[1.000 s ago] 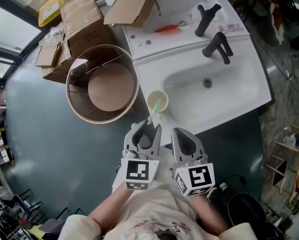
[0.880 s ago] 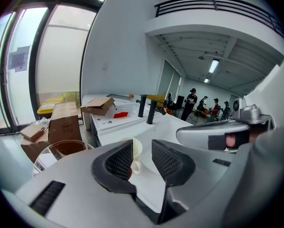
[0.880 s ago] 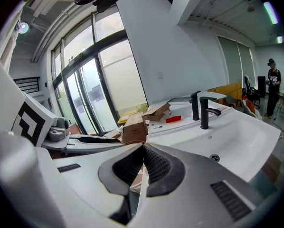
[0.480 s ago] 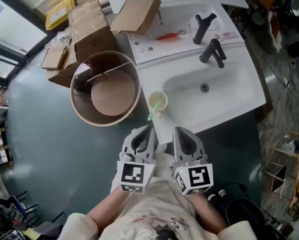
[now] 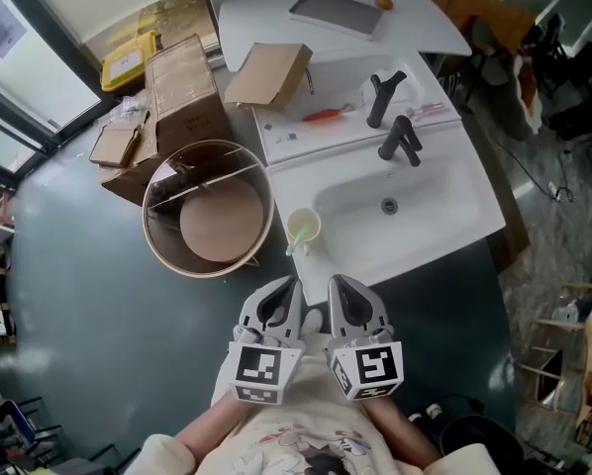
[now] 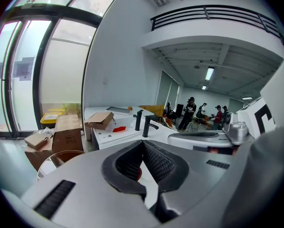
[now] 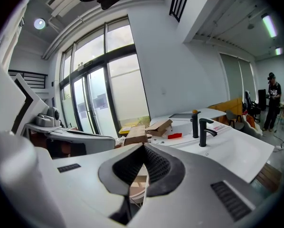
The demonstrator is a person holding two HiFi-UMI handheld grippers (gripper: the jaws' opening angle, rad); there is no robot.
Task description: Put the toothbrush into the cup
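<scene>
A pale cup (image 5: 304,226) stands on the near left corner of the white sink counter (image 5: 444,228). The green toothbrush (image 5: 296,244) stands in it, its handle leaning out over the rim towards me. My left gripper (image 5: 288,286) is just short of the cup and apart from the brush. It is shut, with nothing between its jaws (image 6: 143,144). Beside it, my right gripper (image 5: 338,283) is also shut and holds nothing (image 7: 143,147). Neither gripper view shows the cup clearly.
A round wooden bin (image 5: 157,228) stands on the floor left of the cup, with cardboard boxes (image 5: 182,87) behind it. Two black faucets (image 5: 400,139) and a red item (image 5: 326,116) are at the back of the counter. People stand far off (image 6: 187,113).
The left jaws, open around the brush's handle end a second ago, have closed empty. Both grippers have drawn back and up from the cup. The toothbrush stays in the cup.
</scene>
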